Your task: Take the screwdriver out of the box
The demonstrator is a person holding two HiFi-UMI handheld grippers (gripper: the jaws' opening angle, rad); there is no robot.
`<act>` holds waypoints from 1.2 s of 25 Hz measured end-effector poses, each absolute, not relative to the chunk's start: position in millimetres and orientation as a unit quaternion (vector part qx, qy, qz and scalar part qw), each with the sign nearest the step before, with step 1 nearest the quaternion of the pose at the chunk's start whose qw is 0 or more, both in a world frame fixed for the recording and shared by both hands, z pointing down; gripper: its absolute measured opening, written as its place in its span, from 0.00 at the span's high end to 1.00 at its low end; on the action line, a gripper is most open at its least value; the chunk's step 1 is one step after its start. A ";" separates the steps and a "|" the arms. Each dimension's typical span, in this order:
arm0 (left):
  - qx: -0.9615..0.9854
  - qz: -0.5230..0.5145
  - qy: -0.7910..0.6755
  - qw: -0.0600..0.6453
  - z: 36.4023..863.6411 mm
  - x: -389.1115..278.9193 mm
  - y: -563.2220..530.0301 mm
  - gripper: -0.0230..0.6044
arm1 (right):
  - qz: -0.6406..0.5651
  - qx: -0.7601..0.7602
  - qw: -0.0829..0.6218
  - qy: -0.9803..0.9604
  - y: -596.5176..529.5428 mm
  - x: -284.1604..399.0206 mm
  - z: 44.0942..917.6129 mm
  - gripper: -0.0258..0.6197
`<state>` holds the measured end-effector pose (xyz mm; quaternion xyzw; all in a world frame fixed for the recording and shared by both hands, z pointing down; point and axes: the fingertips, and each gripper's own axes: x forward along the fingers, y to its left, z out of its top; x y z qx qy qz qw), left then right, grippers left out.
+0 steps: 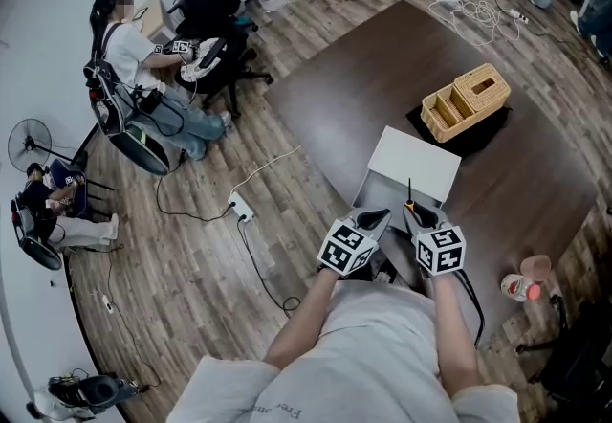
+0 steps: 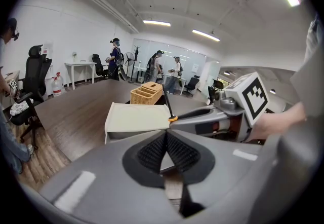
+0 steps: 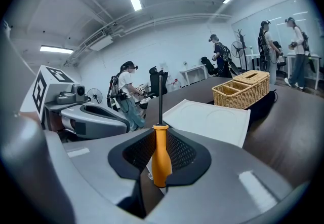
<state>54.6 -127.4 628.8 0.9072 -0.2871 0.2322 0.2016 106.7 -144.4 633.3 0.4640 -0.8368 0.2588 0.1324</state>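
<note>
At the near end of the white box (image 1: 411, 163), where it sits close to the table (image 1: 382, 67) edge with its lid tipped back, both claws are side by side. The right claw (image 3: 161, 139) is clamped on the screwdriver (image 3: 160, 153). Its mesh pads press on either side of the orange handle, and the dark shaft runs straight out along the jaws, towards the box lid. In the head view the tool (image 1: 409, 204) is over the near right part of the box, with its tip pointing at the lid. I cannot tell from any view whether the handle's butt is fully clear of the box walls.

The left claw (image 2: 166, 134) is just left of the right one, level with the near left corner of the box. Its jaws are closed tip to tip, with nothing between the pads — only a small wedge of space behind where they meet. From its own camera the box lid lies ahead, and the right claw (image 2: 202, 114) reaches in from the right with the screwdriver's orange collar at its tip.

Beyond the box, further along the table, is a wicker basket (image 1: 466, 101) with divided compartments, resting on something dark. Well apart from the box, off the table to the left, a person (image 1: 143, 77) sits in a chair on the wooden floor (image 1: 191, 249).
</note>
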 end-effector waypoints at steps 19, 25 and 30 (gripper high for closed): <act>0.908 0.217 -0.283 0.221 629.5 53.3 -129.0 0.88 | 0.261 0.468 0.133 -0.834 -145.9 108.3 633.8 0.86; 0.908 0.217 -0.281 0.224 629.7 53.4 -128.4 0.88 | 0.260 0.466 0.136 -0.835 -144.3 107.8 631.8 0.86; 0.905 0.198 -0.279 0.252 629.5 53.2 -128.5 0.88 | 0.259 0.466 0.134 -0.835 -144.2 108.7 631.8 0.86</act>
